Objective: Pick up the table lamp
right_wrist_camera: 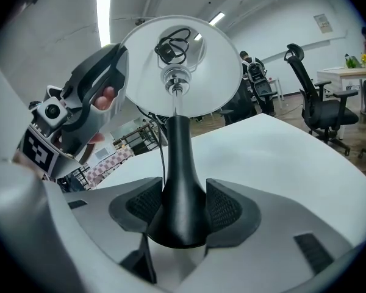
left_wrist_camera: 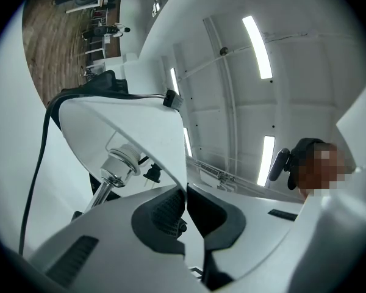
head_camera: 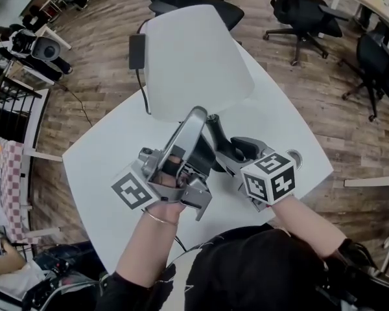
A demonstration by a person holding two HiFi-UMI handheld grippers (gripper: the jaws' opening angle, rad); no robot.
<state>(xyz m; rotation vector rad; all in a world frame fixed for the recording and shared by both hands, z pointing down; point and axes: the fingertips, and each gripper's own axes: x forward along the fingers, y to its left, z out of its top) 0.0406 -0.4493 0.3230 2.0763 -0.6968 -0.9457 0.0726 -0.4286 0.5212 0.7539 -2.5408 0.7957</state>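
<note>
Over the table point(head_camera: 110, 173): lamp point(right_wrist_camera: 175, 133), tilted, its shade end leaning away from the person, with a gripper at each end.
Shade point(head_camera: 194, 60): white and cone-shaped, with its open mouth turned toward the right gripper.
Socket point(left_wrist_camera: 119, 162): chrome, visible inside the shade at the top of the stem.
Base point(right_wrist_camera: 178, 221): black and flared, narrowing upward into a black stem.
Left gripper point(head_camera: 196, 116): jaws drawn almost together, pinching the thin lower rim of the shade. It points slightly upward.
Right gripper point(head_camera: 228, 151): jaws set wide, with the pads pressing on both sides of the base. It points downward.
Lamp and table contact: I cannot tell whether the base touches the tabletop.
Cord point(head_camera: 142, 89): black, running along the left side of the shade as the head view shows it.
Adapter point(head_camera: 137, 50): black block on the cord, just beside the shade's left edge.
Plug point(left_wrist_camera: 151, 174): black, two-pin, hanging near the socket.
Hands: one on each gripper handle, with a thin bracelet point(head_camera: 159, 218) on the left wrist.
Marker cubes: one on each gripper, black squares on white, facing up.
Surroundings: wood floor point(head_camera: 97, 50), with black office chairs point(head_camera: 305, 11) beyond the table's far side.
</note>
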